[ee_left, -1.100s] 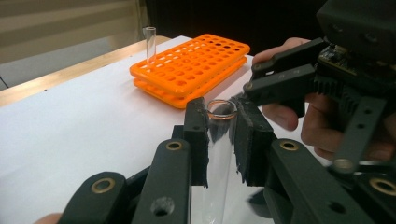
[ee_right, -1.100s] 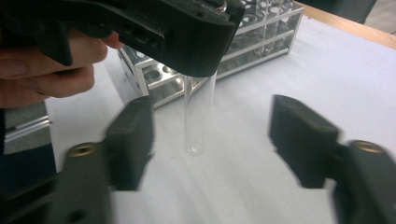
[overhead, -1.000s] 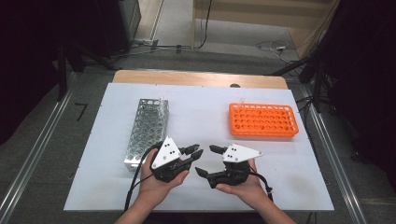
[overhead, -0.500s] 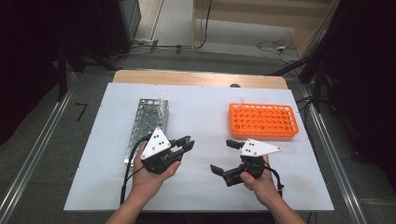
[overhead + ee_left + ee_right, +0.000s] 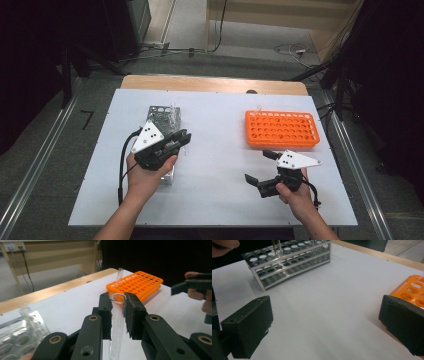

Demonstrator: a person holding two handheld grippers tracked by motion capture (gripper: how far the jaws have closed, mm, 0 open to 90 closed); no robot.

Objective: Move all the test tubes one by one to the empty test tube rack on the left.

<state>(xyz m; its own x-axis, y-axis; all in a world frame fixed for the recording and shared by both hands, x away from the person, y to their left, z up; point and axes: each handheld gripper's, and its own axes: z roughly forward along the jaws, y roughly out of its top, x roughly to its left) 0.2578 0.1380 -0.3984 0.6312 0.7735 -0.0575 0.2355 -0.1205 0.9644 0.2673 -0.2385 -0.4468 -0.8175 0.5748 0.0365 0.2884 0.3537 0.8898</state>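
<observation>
Gripping a clear, open-mouthed glass test tube [image 5: 117, 315] upright, left gripper [image 5: 117, 307] clamped; right gripper [image 5: 263, 167] spread wide.

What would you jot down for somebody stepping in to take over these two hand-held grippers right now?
Left gripper: shut on a clear glass test tube, held above the silver metal tube rack at the table's left.
Right gripper: jaws wide apart, holding nothing, low over the white table just in front of the orange plastic tube rack.
Done: one clear tube already stands in the orange rack's far corner; the tube in hand is lifted.
Left: probably carry the held tube across to the orange rack and seat it in a hole. At least one more tube stands in the metal rack.
</observation>
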